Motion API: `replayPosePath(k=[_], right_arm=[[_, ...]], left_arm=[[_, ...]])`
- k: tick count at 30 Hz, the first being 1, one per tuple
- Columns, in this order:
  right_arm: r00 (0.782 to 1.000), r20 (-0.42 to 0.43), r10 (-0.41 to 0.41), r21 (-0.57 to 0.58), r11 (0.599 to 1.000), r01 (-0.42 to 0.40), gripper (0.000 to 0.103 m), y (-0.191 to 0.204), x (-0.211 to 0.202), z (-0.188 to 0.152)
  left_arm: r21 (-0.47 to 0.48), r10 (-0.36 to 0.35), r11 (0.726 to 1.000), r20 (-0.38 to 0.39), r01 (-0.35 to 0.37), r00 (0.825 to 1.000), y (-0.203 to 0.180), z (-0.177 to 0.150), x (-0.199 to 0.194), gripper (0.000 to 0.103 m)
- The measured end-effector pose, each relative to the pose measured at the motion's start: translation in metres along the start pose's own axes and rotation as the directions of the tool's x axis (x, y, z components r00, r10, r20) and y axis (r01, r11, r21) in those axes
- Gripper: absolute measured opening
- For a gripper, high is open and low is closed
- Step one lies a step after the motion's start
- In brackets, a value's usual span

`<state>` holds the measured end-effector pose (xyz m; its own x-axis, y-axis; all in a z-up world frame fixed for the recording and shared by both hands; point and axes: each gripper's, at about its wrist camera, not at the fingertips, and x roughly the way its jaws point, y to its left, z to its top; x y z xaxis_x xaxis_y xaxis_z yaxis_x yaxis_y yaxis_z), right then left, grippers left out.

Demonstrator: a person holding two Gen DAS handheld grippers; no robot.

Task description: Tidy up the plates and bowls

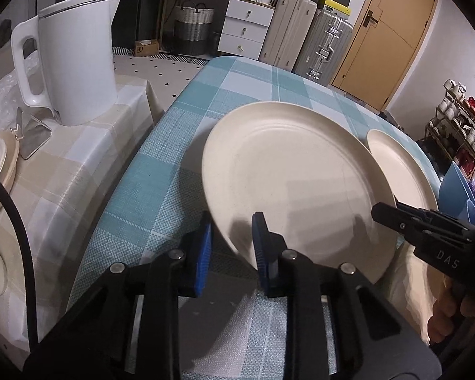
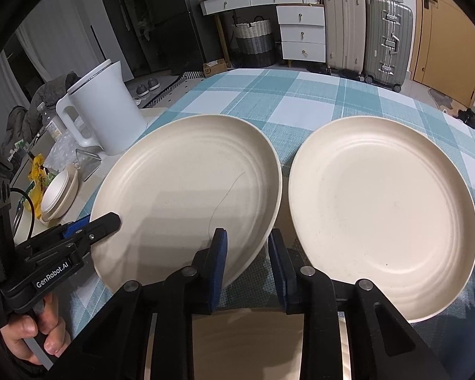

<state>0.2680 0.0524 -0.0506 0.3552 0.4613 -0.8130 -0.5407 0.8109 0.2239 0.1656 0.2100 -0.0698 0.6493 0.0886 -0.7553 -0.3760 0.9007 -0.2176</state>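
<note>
While both grippers [image 2: 248,269] [image 1: 231,247] clench the tilted cream round plate's [image 2: 186,190] near rim, uneven lifting risks striking the neighbouring cream plate [image 2: 383,209].

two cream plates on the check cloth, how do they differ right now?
Left plate is tilted, near edge raised off the cloth; right plate lies flat. Both grippers, left and right, have jaws at the left plate's rim; the right plate is untouched. Same cream colour, ringed shape, similar size.
</note>
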Motion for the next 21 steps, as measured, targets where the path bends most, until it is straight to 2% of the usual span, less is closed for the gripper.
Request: replayPosePath(k=[7,21], right_arm=[[1.000,-0.004,-0.001,0.003,1.000,0.001,0.027,0.001,-0.001,-0.001],[0.999,0.041,-0.004,0.002,1.000,0.004,0.028,0.004,-0.020,0.000]], left_arm=[[0.010,0.011,1.000,0.010,-0.011,1.000,-0.001,0.000,-0.002,0.022],[0.032,0.006,0.999,0.053,-0.008,0.999,-0.009,0.003,-0.029,0.022]])
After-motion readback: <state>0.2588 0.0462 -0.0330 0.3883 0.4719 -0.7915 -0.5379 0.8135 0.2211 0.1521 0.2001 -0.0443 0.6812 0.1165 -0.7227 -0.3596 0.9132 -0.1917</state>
